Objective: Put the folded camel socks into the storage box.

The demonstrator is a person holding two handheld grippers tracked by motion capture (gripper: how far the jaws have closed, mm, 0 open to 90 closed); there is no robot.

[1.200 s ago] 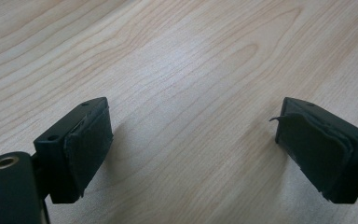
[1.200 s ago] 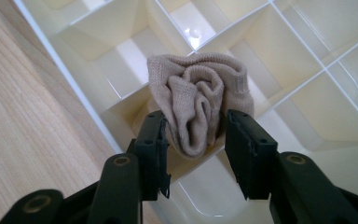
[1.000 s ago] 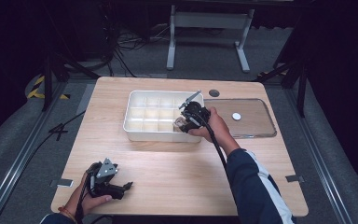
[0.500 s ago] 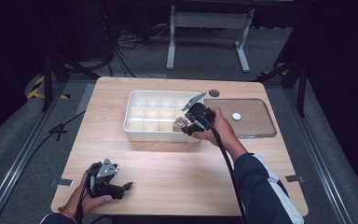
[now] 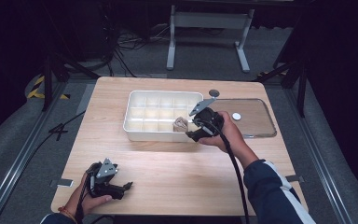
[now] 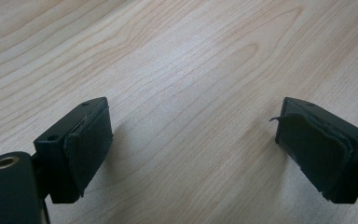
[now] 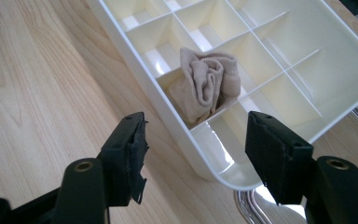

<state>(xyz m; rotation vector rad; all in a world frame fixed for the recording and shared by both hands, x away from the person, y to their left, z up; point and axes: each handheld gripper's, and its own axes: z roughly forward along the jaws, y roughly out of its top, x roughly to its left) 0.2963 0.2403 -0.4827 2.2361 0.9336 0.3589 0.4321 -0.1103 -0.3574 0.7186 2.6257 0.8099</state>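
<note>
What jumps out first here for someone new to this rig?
The beige rolled sock sitting in a near-row compartment of the white divided tray at mid-table, second from the tray's right end. The right gripper is just outside that corner; its jaws have just been opening, with nothing between them. The left gripper is open over bare wood at the near left of the table.
</note>
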